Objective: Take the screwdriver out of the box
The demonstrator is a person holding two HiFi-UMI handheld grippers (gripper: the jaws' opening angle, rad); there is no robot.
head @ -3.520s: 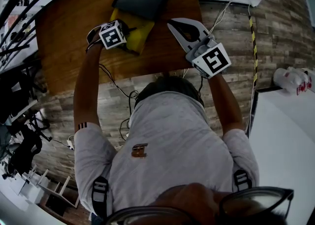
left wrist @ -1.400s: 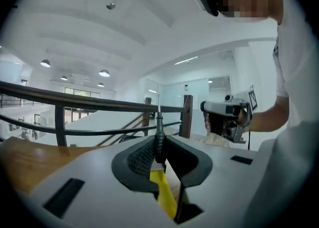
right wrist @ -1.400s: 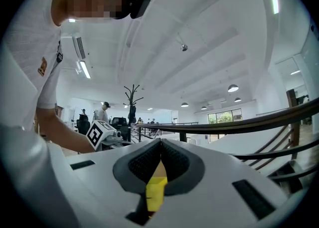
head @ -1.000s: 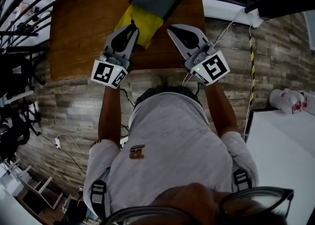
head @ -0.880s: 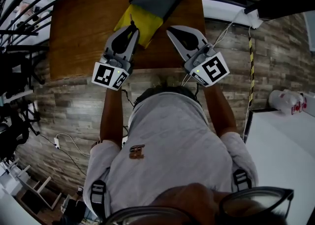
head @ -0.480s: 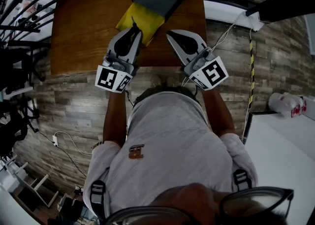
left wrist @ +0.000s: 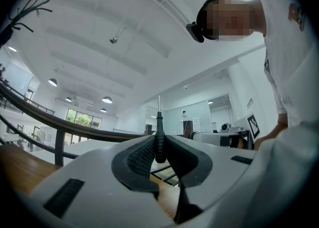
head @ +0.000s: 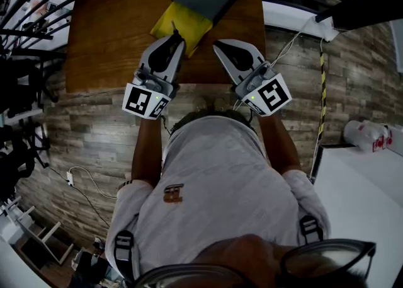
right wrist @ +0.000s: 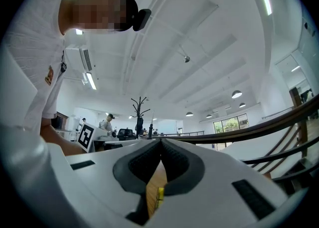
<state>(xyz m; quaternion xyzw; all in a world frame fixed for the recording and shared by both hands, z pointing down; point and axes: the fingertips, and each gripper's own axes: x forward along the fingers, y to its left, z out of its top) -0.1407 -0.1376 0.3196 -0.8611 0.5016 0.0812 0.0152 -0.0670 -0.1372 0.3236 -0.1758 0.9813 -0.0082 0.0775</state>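
Pinching one screwdriver [left wrist: 159, 139] upright in the jaws of the left gripper [head: 175, 38], shaft poking above them. Pressing the jaws of the right gripper [head: 218, 45] together, empty. Just ahead of both: one yellow box [head: 182, 26] on one wooden surface [head: 104, 34].

White short-sleeved shirt [head: 217, 186] with a small chest emblem [head: 172, 193], dark buckled straps [head: 127, 246] at both shoulders, dark-rimmed glasses [head: 327, 256]. Left gripper [head: 177, 38] and right gripper [head: 218, 45]: white shells, black ribbed pads [left wrist: 137, 160], a black-and-white marker cube [head: 146, 101] on each.
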